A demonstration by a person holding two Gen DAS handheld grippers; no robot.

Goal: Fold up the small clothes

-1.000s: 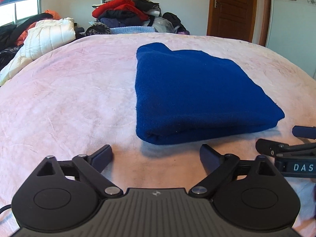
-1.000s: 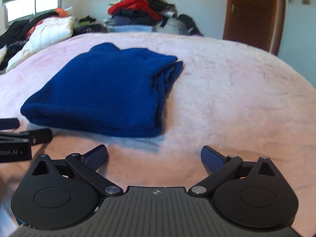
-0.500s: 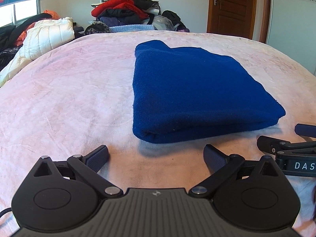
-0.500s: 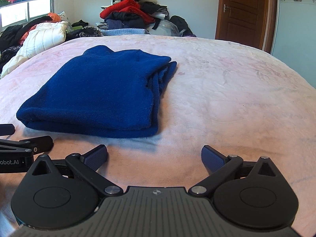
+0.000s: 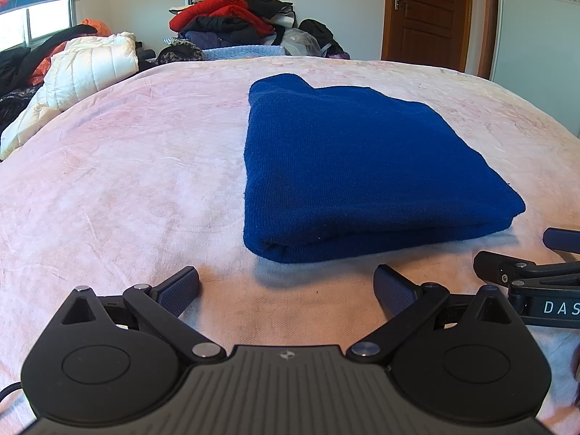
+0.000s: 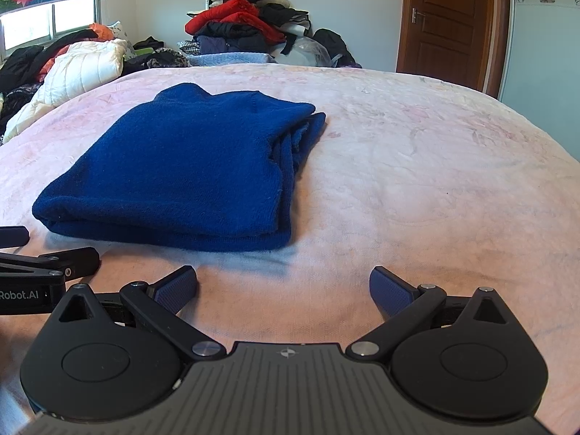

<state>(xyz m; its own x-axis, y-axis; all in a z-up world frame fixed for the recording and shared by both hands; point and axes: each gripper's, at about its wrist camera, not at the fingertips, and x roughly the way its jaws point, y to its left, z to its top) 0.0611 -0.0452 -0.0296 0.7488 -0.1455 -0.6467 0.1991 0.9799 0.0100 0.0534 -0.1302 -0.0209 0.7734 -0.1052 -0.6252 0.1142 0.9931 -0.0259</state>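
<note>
Left tongs (image 5: pixel 286 286): spread wide, empty, low over the bed (image 5: pixel 119 188). Right tongs (image 6: pixel 283 286): spread wide, empty, just beside the left pair. Blue garment (image 5: pixel 362 166): folded into a compact rectangle, flat on the bed, just ahead of both tongs, touched by neither. Heap of clothes (image 5: pixel 239 18): well beyond, past the bed's far edge. Step judged: fold finished, piece released. Next move, likely: setting the piece aside or fetching another, calling for a reach well past the garment.

Home bedroom, pink bedspread (image 5: pixel 145 166), clothes heap (image 5: pixel 235 18), wooden door (image 5: pixel 427 14)
</note>
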